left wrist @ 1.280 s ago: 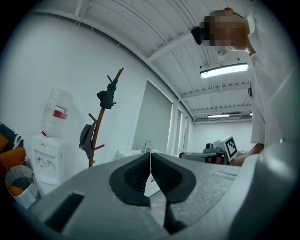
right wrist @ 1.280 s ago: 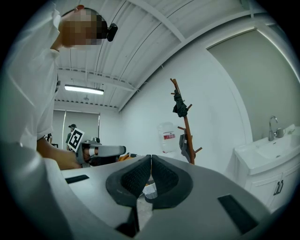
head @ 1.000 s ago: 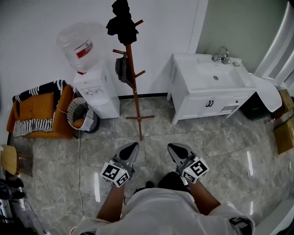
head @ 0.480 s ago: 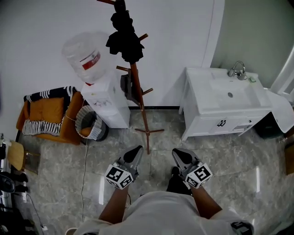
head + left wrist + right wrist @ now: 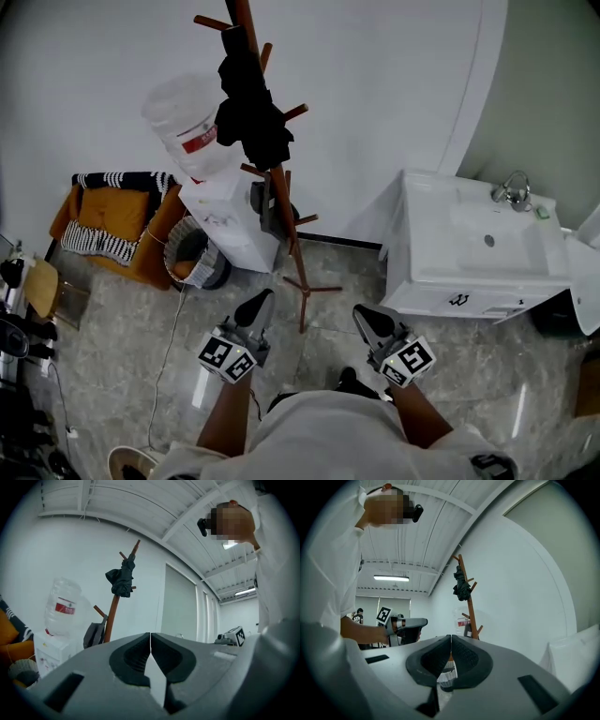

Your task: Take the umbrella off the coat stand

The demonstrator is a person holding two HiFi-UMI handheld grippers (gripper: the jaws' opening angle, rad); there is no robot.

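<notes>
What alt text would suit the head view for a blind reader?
Seen from above, a person points a shut left gripper and shut right gripper toward a wooden coat stand, where a dark folded umbrella hangs near the top.

Nothing can be read: the red label (image 5: 200, 142) on the water bottle (image 5: 181, 111) is too blurred and small.

Black folded umbrella (image 5: 251, 112) hangs upright near the top of the brown coat stand (image 5: 281, 202), upper centre-left of frame.
</notes>
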